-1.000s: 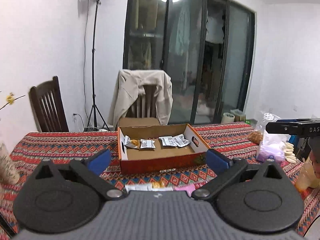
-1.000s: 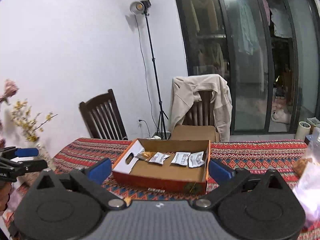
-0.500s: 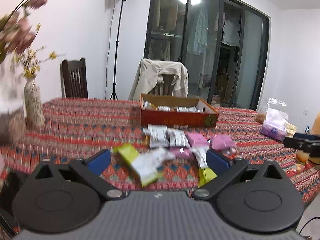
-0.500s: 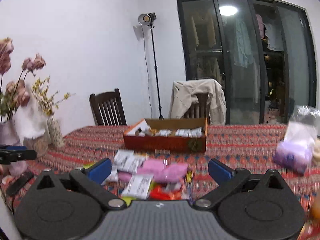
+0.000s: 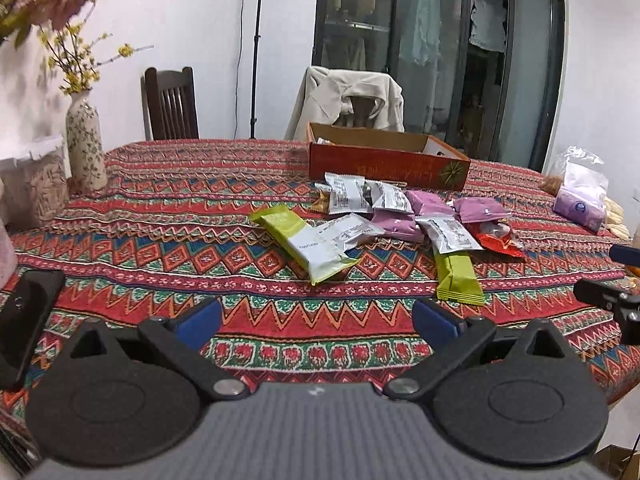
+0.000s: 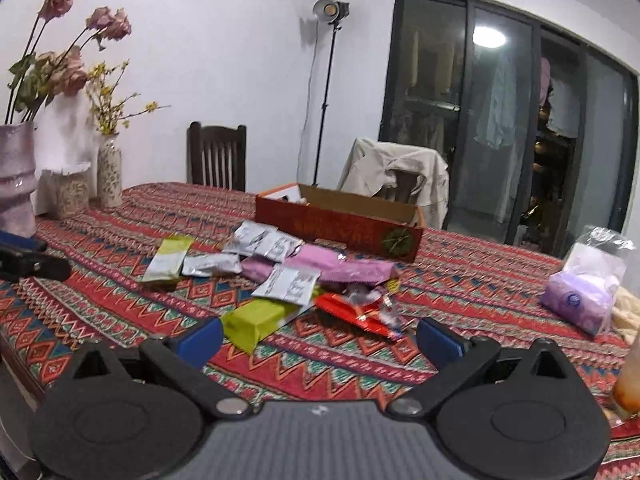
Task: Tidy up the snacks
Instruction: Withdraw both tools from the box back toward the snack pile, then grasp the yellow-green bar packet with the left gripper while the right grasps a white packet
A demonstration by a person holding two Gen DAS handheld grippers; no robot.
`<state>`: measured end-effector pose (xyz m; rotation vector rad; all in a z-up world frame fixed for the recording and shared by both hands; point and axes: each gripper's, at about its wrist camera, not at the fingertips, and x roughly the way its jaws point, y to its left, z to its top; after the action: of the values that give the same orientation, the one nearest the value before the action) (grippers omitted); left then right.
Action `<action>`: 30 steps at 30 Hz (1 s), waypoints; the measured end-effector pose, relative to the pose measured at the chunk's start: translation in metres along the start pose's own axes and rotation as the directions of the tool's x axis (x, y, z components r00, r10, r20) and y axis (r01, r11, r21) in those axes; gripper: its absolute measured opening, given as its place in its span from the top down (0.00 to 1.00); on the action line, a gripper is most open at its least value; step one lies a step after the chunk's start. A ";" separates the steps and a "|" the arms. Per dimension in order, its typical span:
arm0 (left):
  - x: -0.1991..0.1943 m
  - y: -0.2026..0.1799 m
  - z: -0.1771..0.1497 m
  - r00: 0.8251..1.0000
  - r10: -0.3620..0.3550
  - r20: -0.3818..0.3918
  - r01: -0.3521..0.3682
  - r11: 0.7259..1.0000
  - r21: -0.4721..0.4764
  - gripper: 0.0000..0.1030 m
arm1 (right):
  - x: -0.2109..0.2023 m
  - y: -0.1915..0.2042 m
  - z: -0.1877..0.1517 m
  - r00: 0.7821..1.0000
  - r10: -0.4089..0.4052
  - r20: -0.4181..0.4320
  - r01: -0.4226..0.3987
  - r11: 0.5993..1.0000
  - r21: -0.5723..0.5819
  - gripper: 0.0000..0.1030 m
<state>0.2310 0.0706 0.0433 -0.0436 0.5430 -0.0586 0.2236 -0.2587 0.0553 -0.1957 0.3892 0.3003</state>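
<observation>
A pile of snack packets lies on the patterned tablecloth: silver sachets (image 5: pixel 360 196), pink packs (image 5: pixel 428 204), a red pack (image 5: pixel 498 240) and green bars (image 5: pixel 304 240) (image 5: pixel 456 276). The same pile shows in the right wrist view, with a green bar (image 6: pixel 260 320), a red pack (image 6: pixel 356 312) and pink packs (image 6: pixel 320 260). A shallow red cardboard box (image 5: pixel 384 164) (image 6: pixel 340 232) stands behind the pile. My left gripper (image 5: pixel 316 320) is open and empty, short of the pile. My right gripper (image 6: pixel 320 336) is open and empty, just before the green bar.
Flower vases (image 5: pixel 84 148) (image 6: pixel 16 180) stand at the table's left. A clear bag with purple packs (image 5: pixel 580 200) (image 6: pixel 584 292) lies at the right. Two chairs (image 5: pixel 172 104) (image 6: pixel 396 184) and a light stand (image 6: pixel 328 92) are behind the table.
Both grippers have pulled back from above the box and dropped low towards the near side of the table. The snack pile has come into view. Both stay open.
</observation>
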 end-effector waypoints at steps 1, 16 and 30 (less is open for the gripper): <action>0.006 0.001 0.002 1.000 0.000 -0.005 0.000 1.000 -0.003 0.00 | 0.005 0.001 -0.001 1.000 0.006 -0.007 -0.006 1.000 0.006 0.00; 0.116 0.006 0.036 0.994 -0.043 -0.104 0.042 0.999 -0.011 0.00 | 0.106 -0.001 0.014 0.995 0.069 -0.077 -0.058 0.989 0.135 0.00; 0.188 0.033 0.060 0.989 -0.046 -0.141 0.029 0.992 -0.123 0.37 | 0.205 0.019 0.035 0.979 0.088 -0.184 -0.067 0.991 0.120 0.28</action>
<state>0.4242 0.0924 -0.0037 -0.1683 0.6896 -0.0664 0.4106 -0.1816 0.0031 -0.0977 0.6011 0.3365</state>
